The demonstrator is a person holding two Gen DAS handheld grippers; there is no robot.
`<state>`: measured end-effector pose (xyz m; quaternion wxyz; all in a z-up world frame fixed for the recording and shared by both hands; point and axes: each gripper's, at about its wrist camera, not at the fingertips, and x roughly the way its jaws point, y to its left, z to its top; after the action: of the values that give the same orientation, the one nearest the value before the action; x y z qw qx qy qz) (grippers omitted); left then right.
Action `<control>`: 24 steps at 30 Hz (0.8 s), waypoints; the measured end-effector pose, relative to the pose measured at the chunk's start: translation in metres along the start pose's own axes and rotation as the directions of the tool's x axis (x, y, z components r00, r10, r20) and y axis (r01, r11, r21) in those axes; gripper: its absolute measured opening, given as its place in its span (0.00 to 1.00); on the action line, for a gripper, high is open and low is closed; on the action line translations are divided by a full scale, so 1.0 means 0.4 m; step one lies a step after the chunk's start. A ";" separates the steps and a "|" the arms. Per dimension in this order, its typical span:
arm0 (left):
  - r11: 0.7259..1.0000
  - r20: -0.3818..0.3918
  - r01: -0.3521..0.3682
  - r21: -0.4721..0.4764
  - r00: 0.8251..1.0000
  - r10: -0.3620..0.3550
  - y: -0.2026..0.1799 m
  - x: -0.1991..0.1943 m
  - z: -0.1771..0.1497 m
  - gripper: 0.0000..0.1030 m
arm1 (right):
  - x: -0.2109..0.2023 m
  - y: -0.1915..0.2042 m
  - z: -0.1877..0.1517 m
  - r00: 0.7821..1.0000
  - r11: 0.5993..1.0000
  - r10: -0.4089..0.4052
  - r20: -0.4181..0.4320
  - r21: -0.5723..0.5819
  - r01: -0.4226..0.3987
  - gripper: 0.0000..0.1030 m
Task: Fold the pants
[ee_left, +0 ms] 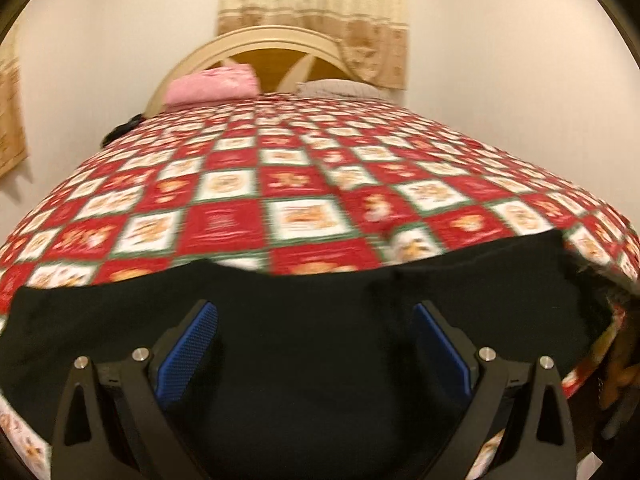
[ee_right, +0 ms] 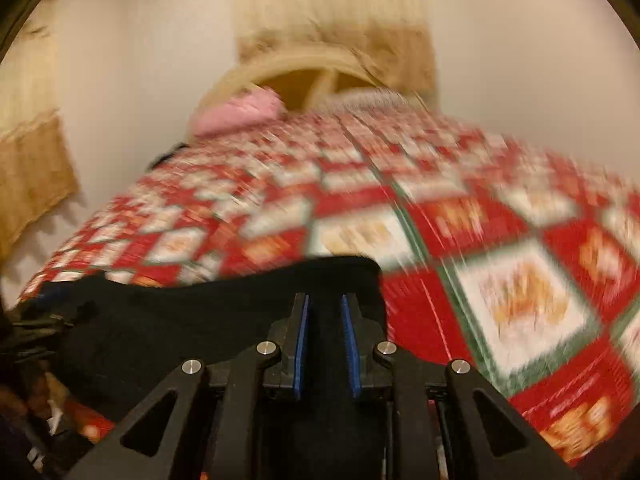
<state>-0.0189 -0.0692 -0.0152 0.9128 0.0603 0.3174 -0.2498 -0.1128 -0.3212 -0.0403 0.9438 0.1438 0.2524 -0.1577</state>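
Pants [ee_left: 304,344] lying on bed [ee_left: 304,184], beneath both of your hand-held grippers. Left hand-held gripper [ee_left: 316,344] gaping wide, gripping nothing. Right hand-held gripper [ee_right: 324,344] narrowed around cloth near the right edge; clamping unclear. Risking slip, fold skewing.

A bed [ee_left: 320,184] carries a red, white and green checked cover [ee_left: 224,220]. At its far edge a pink pillow [ee_left: 212,84] lies toward the left corner, a pale pillow [ee_left: 340,88] beside it, both against an arched headboard [ee_left: 256,46]. A beige curtain [ee_left: 312,0] hangs behind.
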 end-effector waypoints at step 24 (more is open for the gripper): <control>0.996 -0.040 -0.082 0.020 0.996 0.083 0.051 -0.045 -0.064 0.98 | -0.122 0.128 -0.084 1.000 0.974 0.003 0.008 -0.225 -0.001 0.50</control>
<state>-0.0349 -0.0371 -0.0253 0.9150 0.0869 0.3310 -0.2136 -0.1483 -0.2519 -0.0329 0.9551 0.0358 0.2648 -0.1278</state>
